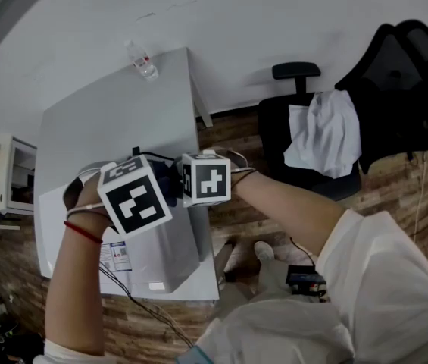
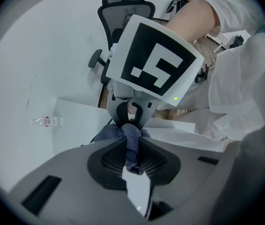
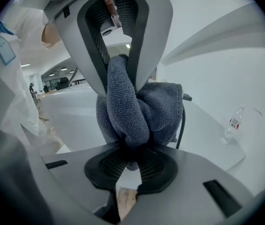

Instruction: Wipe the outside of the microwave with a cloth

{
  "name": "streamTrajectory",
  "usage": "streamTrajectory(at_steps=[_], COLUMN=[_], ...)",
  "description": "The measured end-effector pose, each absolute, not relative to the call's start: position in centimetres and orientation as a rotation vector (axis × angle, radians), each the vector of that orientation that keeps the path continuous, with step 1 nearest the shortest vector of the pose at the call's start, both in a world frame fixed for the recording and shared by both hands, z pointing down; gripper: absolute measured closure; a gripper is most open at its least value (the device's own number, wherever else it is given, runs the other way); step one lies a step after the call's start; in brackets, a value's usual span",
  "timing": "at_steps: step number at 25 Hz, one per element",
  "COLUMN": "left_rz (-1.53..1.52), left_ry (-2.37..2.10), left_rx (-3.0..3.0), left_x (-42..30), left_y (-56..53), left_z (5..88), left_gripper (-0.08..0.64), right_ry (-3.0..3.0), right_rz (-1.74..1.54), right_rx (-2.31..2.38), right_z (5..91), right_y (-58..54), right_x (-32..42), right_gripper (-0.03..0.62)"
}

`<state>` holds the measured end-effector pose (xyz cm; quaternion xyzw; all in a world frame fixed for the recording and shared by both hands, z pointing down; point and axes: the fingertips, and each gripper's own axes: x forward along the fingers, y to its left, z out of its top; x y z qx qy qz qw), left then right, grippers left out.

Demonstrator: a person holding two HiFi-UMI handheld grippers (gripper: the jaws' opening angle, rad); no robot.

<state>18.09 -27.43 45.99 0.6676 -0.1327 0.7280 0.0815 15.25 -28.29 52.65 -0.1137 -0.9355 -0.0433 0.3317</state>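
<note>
Grey-blue cloth (image 3: 137, 109) stretched between both, left gripper (image 2: 132, 156) jaws pinching one fold, right gripper (image 3: 131, 162) jaws clamping the bunch, over the microwave (image 1: 170, 255).

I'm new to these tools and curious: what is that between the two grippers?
A bunched grey-blue cloth, pinched by the left gripper and the right gripper alike. Both gripper views show it clearly.
</note>
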Motion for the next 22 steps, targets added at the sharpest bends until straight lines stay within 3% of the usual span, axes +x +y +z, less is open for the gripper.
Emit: streamTrajectory(at_steps=[22], left_rz=[2.143], left_ry=[-0.326], left_rx=[2.054], left_x=[20.0], left_y=[-21.0], left_z=[47.1], left_gripper=[0.506], right_ry=[-2.466], right_rz=[-0.022], right_rx=[-0.397], right_z=[53.5], right_y=[-21.5], right_x=[16.9], right_gripper=[0.529])
